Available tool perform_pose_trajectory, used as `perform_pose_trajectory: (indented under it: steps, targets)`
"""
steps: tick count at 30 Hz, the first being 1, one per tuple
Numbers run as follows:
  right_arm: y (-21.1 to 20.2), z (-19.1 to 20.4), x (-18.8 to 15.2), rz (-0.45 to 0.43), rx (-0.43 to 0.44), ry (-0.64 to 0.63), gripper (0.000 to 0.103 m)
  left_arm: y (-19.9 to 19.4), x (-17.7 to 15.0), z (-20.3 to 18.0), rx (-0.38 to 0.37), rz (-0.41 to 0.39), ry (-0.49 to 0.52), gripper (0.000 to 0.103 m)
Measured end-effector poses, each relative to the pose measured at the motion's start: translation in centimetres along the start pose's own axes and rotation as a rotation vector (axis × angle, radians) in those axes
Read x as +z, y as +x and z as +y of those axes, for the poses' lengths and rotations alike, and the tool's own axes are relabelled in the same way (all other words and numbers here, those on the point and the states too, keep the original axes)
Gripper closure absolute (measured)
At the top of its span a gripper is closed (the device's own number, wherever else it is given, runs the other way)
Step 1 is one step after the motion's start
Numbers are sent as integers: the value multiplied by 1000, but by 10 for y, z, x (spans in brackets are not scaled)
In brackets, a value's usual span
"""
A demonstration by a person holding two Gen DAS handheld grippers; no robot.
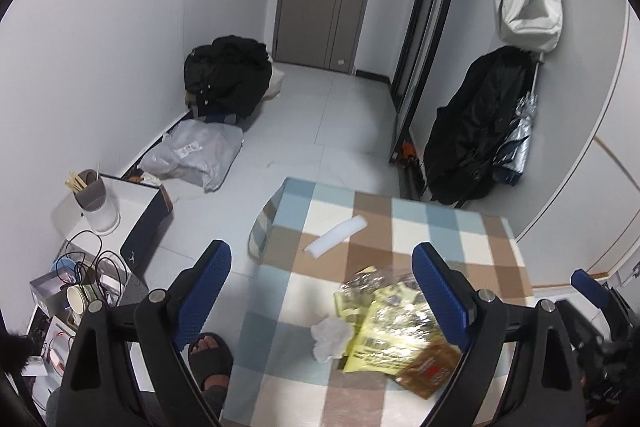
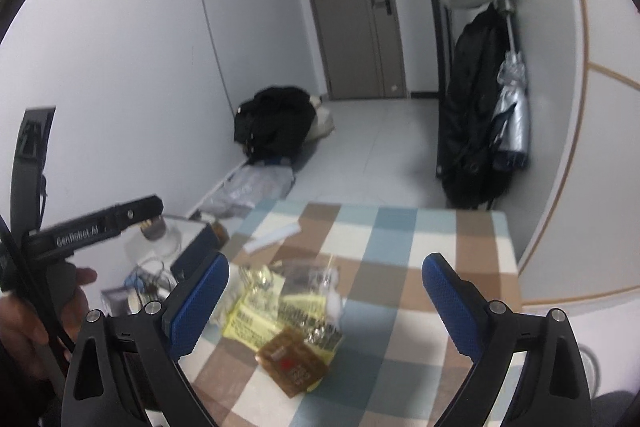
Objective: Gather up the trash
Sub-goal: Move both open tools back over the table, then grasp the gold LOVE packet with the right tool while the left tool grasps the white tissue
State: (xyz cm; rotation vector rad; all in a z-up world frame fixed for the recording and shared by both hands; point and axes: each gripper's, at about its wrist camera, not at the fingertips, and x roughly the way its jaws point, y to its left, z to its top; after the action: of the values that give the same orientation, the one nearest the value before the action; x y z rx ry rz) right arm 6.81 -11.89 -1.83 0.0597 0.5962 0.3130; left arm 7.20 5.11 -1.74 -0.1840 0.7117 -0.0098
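- On the checked tablecloth (image 1: 404, 227) a pile of trash lies near the near edge: a crumpled white tissue (image 1: 330, 339), a yellow printed wrapper (image 1: 376, 343), crinkled clear plastic (image 1: 384, 291) and a small brown packet (image 1: 430, 371).
- Farther back on the same cloth, well apart from the pile, lies a white rolled paper (image 1: 335, 236).
- Left gripper (image 1: 332, 301) hangs above the near left part of the table with its blue-padded jaws wide apart; the tissue and part of the wrapper show between them, and the pads touch nothing.
- Right gripper (image 2: 326, 307) also points down at the pile, jaws spread wide with nothing clamped; the wrapper and the brown packet show between its fingers.
- From the right wrist view, a hand (image 2: 48, 307) at the left edge grips the handle of the other tool.
- Left of the table, on the floor, stand a white cup with sticks (image 1: 96, 203), a dark box (image 1: 148, 227) and tangled cables (image 1: 92, 263).
- At the near edge a foot in a dark sandal (image 1: 210, 351) rests on the floor.
- Against the far left wall sit a black bag (image 1: 226, 79) and a grey plastic bag (image 1: 196, 155).
- Far right, a black coat (image 1: 476, 131) and a white bag (image 1: 528, 3) hang by the wall.
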Motion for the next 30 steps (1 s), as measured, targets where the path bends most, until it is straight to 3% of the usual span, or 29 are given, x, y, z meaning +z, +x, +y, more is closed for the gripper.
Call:
perform_pose_trajectory:
  steps: [13, 18, 30]
  targets:
    - [48, 23, -48, 190, 16, -96, 5, 27, -21, 38, -6, 71, -47, 13]
    - [64, 37, -70, 238, -4, -177, 5, 35, -17, 53, -43, 117, -115, 13]
    - [98, 77, -111, 279, -166, -512, 6, 42, -14, 66, -62, 142, -181, 13]
